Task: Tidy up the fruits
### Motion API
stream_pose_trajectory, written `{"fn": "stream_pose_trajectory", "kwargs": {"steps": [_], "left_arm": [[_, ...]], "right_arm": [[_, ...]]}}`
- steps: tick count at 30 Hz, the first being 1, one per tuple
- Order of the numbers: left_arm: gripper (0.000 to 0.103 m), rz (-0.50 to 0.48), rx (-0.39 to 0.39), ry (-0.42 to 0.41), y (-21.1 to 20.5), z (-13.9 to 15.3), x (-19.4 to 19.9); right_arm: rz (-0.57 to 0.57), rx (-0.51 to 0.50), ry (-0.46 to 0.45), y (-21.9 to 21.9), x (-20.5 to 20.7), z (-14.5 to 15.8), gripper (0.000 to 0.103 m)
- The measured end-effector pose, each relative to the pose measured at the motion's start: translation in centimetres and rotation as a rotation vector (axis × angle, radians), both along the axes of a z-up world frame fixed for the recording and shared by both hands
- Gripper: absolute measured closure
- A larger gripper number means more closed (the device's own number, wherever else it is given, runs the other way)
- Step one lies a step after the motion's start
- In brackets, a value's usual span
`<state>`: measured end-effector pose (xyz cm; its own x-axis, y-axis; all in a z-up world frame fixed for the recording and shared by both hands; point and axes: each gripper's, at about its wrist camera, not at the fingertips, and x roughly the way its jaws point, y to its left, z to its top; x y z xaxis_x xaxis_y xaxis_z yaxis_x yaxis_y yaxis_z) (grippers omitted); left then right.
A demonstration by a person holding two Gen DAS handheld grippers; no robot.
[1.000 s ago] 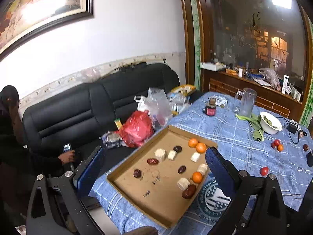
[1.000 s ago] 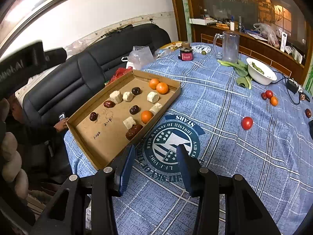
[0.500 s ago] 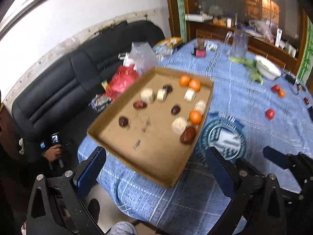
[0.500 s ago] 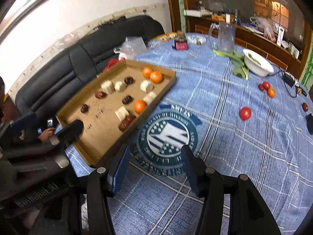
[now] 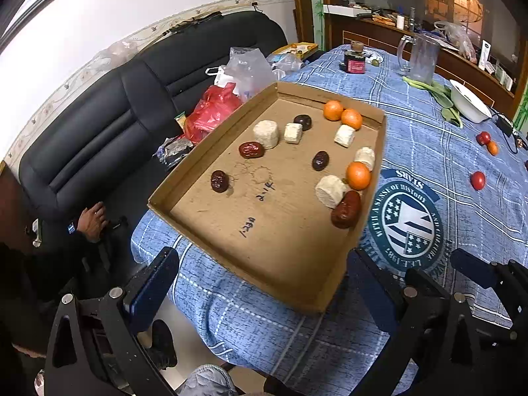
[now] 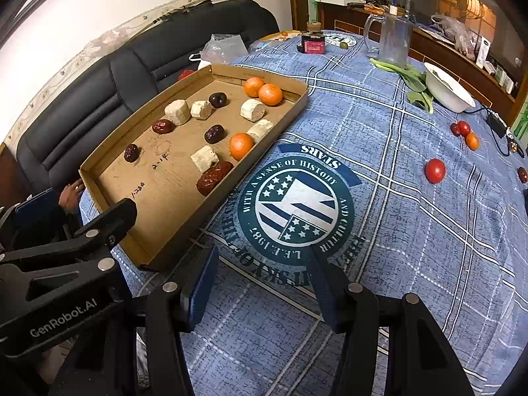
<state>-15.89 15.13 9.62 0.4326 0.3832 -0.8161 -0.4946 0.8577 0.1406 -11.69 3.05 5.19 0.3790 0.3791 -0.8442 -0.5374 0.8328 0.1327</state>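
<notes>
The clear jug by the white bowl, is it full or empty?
Empty, it seems: the clear jug stands upright and shows no liquid line.

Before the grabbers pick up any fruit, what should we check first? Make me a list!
1. Left gripper open and empty: ok.
2. Right gripper open and empty: ok.
3. Cardboard tray fully resting on the table: not ok, its near corner sticks out past the table edge.
4. Oranges in the tray easy to see: ok, three show.
5. Loose red tomato on the blue tablecloth free of clutter: ok, nothing touches it.
6. Whether the big red date is touching the tray wall: cannot tell.
</notes>
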Motion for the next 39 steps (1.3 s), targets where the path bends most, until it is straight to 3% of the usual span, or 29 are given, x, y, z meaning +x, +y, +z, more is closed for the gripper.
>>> {"fn": "stream_pose_trajectory", "kwargs": {"steps": [21, 39], "left_arm": [[0.001, 0.035, -0.077, 0.044, 2.4, -1.8, -0.1], [0.001, 0.047, -0.076, 0.094, 2.5, -2.9, -0.1]], "right_arm": [[-0.043, -0.044, 0.03, 0.5, 0.8, -1.2, 0.043], [-0.035, -0.053, 0.044, 0.7, 0.8, -1.9, 0.043]]}}
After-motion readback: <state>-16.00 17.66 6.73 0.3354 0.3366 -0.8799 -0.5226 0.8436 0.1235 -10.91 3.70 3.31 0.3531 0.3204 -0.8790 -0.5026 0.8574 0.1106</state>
